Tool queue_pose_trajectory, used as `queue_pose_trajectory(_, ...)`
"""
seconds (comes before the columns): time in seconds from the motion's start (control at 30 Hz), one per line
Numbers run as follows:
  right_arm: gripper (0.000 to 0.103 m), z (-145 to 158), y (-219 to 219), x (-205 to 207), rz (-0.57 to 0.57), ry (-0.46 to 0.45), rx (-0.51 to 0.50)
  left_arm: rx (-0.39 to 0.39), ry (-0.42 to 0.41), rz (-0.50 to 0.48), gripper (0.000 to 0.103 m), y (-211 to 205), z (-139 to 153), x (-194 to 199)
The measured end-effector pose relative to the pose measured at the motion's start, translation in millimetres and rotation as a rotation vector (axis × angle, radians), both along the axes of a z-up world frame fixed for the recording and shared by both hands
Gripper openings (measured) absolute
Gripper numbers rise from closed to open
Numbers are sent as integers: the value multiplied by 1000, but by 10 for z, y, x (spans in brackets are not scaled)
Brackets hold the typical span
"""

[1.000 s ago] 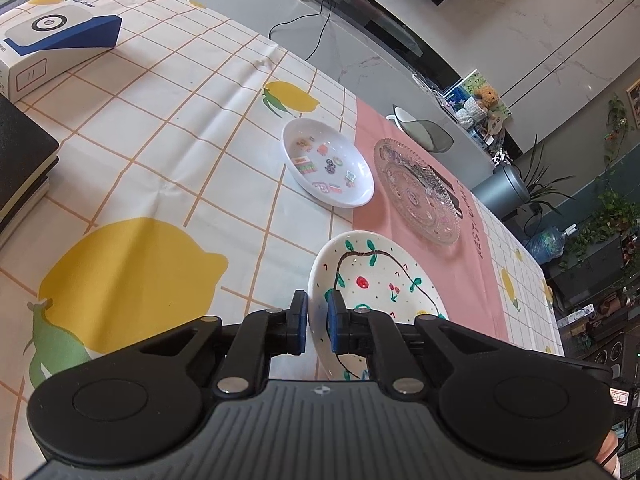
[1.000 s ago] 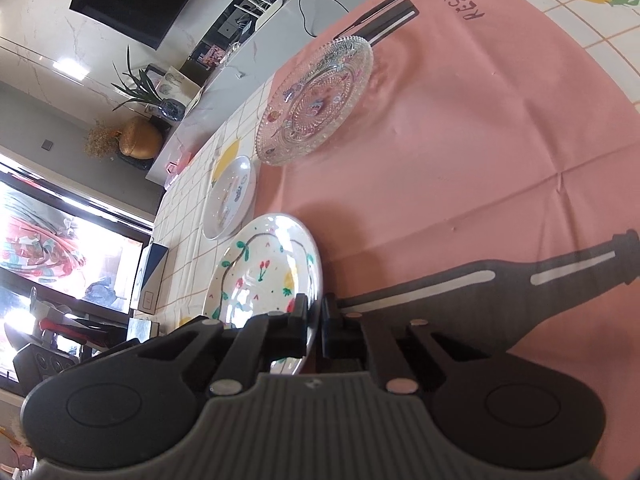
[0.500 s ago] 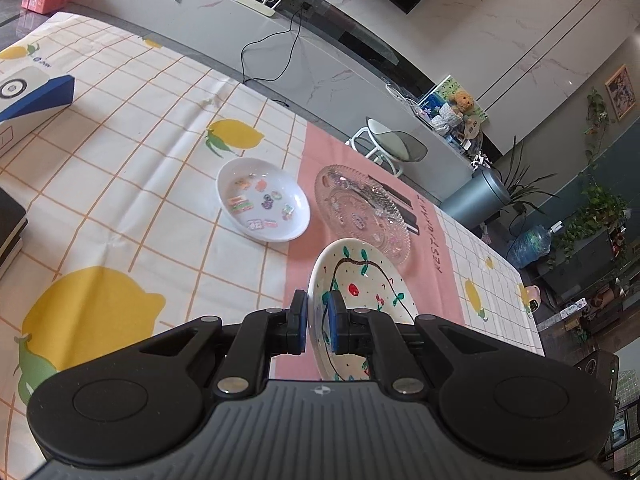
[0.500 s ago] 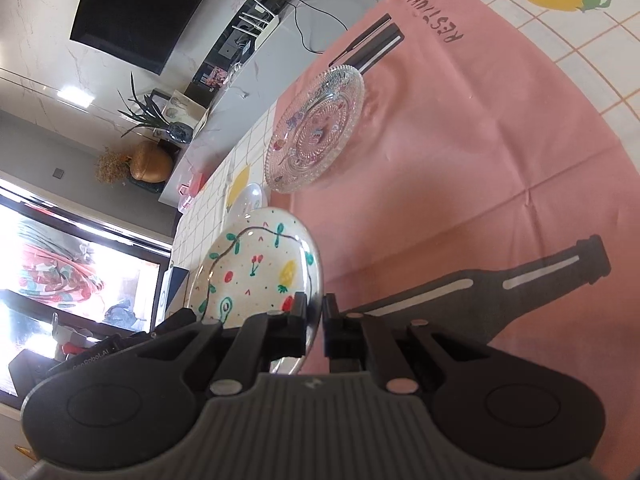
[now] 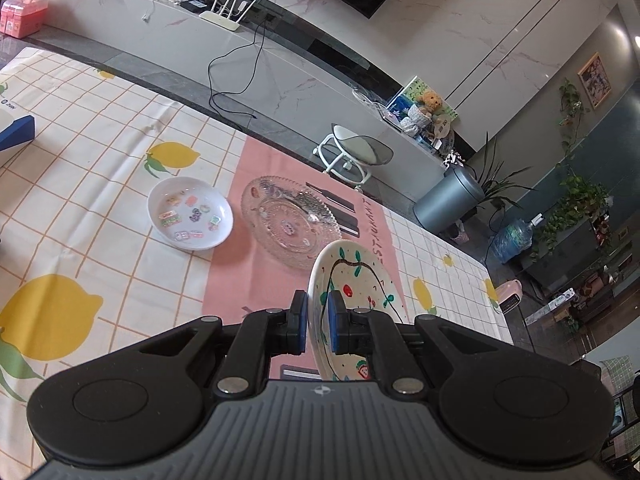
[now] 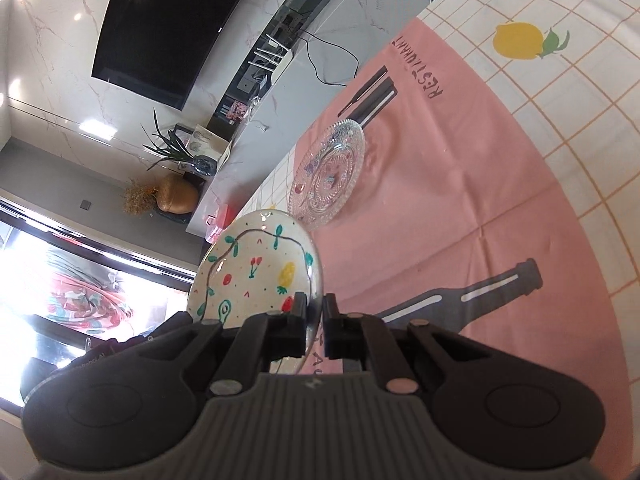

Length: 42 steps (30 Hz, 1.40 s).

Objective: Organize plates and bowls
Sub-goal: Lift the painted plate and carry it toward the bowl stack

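My left gripper (image 5: 317,322) and my right gripper (image 6: 314,322) are both shut on the rim of a white painted plate with fruit and vine drawings (image 5: 356,280), which also shows in the right wrist view (image 6: 256,268). The plate is held up in the air above the table. A clear glass plate (image 5: 290,224) lies on the pink cloth just beyond it and shows in the right wrist view (image 6: 328,172). A small white bowl with stickers (image 5: 190,212) sits to the left of the glass plate.
The lemon-print tablecloth (image 5: 80,184) covers the table with a pink mat (image 6: 460,200) over its middle. A blue and white box (image 5: 12,128) lies at the far left. A stool (image 5: 356,148) stands past the far table edge.
Both grippers have lifted the painted plate higher off the table and tilted it more upright. The glass plate and white bowl now look farther below.
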State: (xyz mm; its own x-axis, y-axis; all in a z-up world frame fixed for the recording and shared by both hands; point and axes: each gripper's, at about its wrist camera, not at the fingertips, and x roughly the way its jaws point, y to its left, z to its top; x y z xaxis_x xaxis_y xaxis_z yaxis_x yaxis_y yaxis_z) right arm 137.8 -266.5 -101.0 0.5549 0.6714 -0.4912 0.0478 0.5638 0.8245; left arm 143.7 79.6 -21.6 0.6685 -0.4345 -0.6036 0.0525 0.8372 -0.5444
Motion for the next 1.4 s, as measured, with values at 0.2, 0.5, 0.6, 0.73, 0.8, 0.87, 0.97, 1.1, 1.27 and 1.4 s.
queue_pose_trajectory(0.2,5,97,-318,-192,-39,-10,36,2,-15,-40,11,-310,139,-76)
queue_pose_trajectory(0.5,6,57,-889,-531,-116,1,49,-2,6,-106,11,-882,71,-235)
queue_pose_trajectory(0.6,6,-11,-1098,-638,-148,20,60,-8,22,-133,11,-1059,13,-282)
queue_pose_trajectory(0.73,6,-93,-1357,-804,-187,42,54,6,43,-166,11,-1316,-95,-352)
queue_pose_trajectory(0.8,6,-134,-1481,-884,-201,52,46,2,64,-177,11,-1422,-184,-378)
queue_pose_trajectory(0.87,6,-182,-1591,-952,-216,61,34,1,85,-186,11,-1515,-283,-417)
queue_pose_trajectory(0.97,6,-264,-1733,-1039,-231,85,21,7,117,-192,11,-1610,-430,-471)
queue_pose_trajectory(1.1,5,-362,-1841,-1124,-242,108,4,12,169,-174,11,-1644,-620,-565)
queue_pose_trajectory(1.27,5,-411,-1836,-1153,-221,118,-32,30,203,-149,11,-1623,-758,-698)
queue_pose_trajectory(1.4,5,-448,-1785,-1133,-202,127,-66,46,211,-140,11,-1602,-816,-757)
